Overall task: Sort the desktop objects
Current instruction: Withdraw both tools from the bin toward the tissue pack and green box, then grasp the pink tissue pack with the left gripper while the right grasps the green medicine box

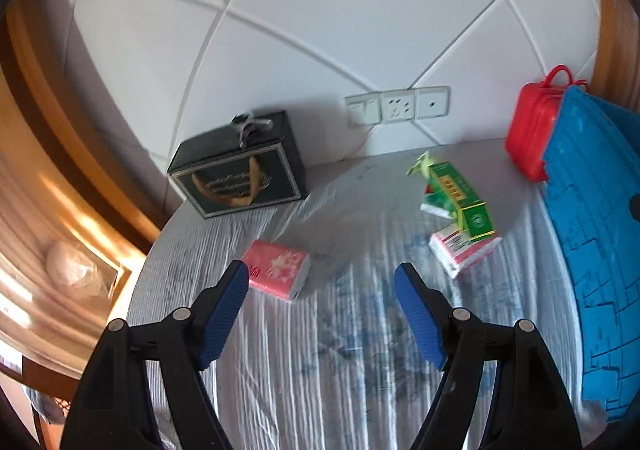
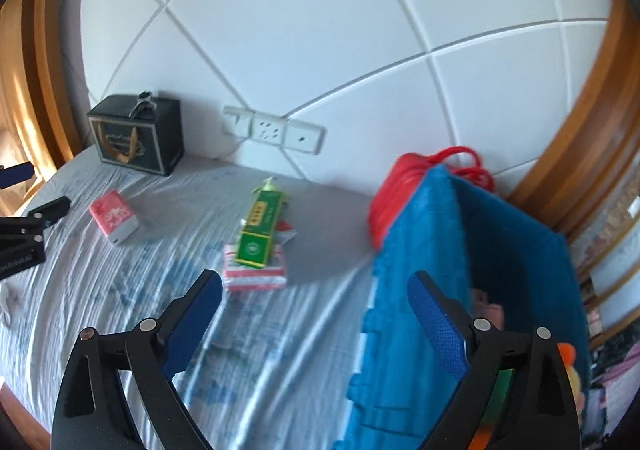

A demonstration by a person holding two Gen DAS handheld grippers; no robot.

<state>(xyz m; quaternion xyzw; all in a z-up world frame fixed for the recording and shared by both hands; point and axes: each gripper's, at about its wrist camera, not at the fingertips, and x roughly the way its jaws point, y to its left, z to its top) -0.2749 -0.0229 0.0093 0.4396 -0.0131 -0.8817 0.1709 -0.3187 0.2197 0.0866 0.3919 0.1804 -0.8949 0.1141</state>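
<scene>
left gripper [image 1: 320, 286]: spread wide, empty, poised above the wrinkled grey table cover [image 1: 320, 350], pointed toward the pink tissue pack [image 1: 278, 268]. right gripper [image 2: 316, 296]: likewise released, nothing held, positioned beside the open blue foam bin [image 2: 400, 330].

pink tissue pack: lying flat near the left side of the table, just ahead of the left fingertip, well apart from the other items. probably light, soft and compressible under its glossy film wrap; likely slippery on the flat faces. best taken across the short sides, with moderate squeeze only.

green carton [image 1: 460, 197]: lying tilted atop a red-and-white pack [image 1: 464, 250] near table centre, one end flap open. likely light, stiff cardboard, crushable at the open end; grip across the long closed faces at mid-length. red-and-white pack underneath: probably soft film wrap, liable to shift when the carton is lifted.

also present: black gift box [image 1: 240, 169] at the wall, red case [image 1: 528, 129] behind the bin.
</scene>
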